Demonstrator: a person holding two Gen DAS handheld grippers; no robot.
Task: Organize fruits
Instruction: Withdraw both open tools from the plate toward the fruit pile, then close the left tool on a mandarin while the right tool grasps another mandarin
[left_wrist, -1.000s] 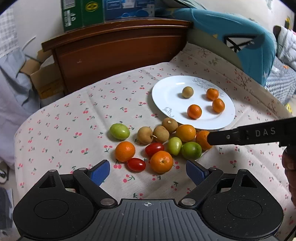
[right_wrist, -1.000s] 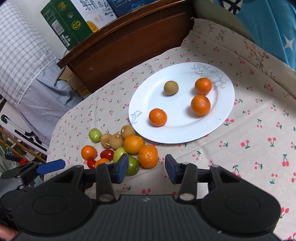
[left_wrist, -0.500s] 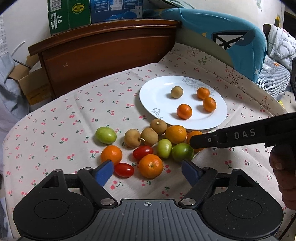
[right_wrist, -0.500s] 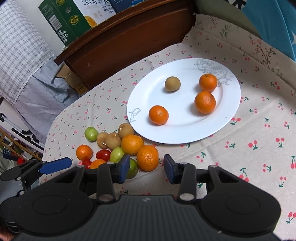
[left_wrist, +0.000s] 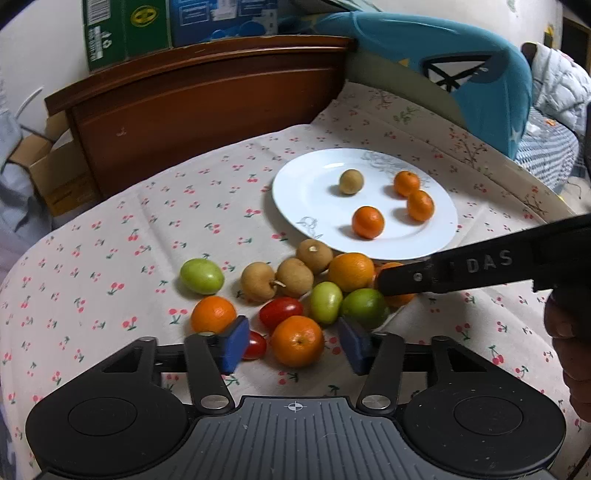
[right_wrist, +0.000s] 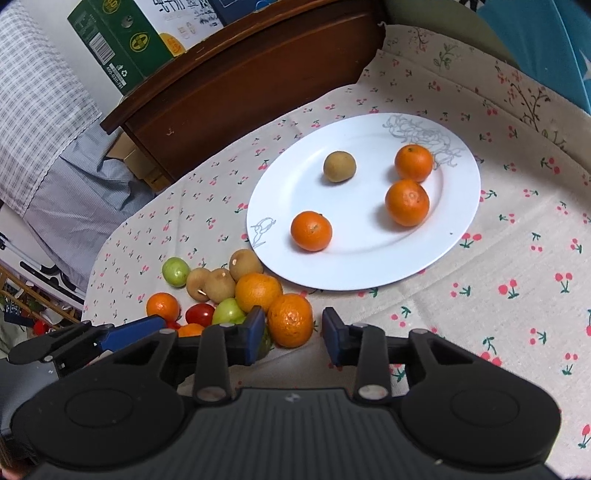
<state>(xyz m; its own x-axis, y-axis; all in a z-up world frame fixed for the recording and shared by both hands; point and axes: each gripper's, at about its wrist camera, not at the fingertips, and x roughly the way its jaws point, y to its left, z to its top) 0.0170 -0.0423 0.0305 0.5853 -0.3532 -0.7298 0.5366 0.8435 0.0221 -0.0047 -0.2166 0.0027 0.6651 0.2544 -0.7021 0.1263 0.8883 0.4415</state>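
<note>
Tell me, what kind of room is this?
Probably a bedroom at home: the fruit lies on a cherry-print cloth beside a dark wooden headboard-like panel, with a teal pillow and grey checked bedding close by.

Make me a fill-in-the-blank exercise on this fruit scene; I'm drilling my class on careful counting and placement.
1. The round white plate holds ____ orange mandarins.
2. Beside them on that plate lies one ____ longan-like fruit.
3. The round orange mandarin nearest the left hand-held gripper lies between its blue pads, on the ____-patterned tablecloth.
4. The two red cherry tomatoes lie ____ the plate.

Missing words: three; brown; cherry; off
</note>
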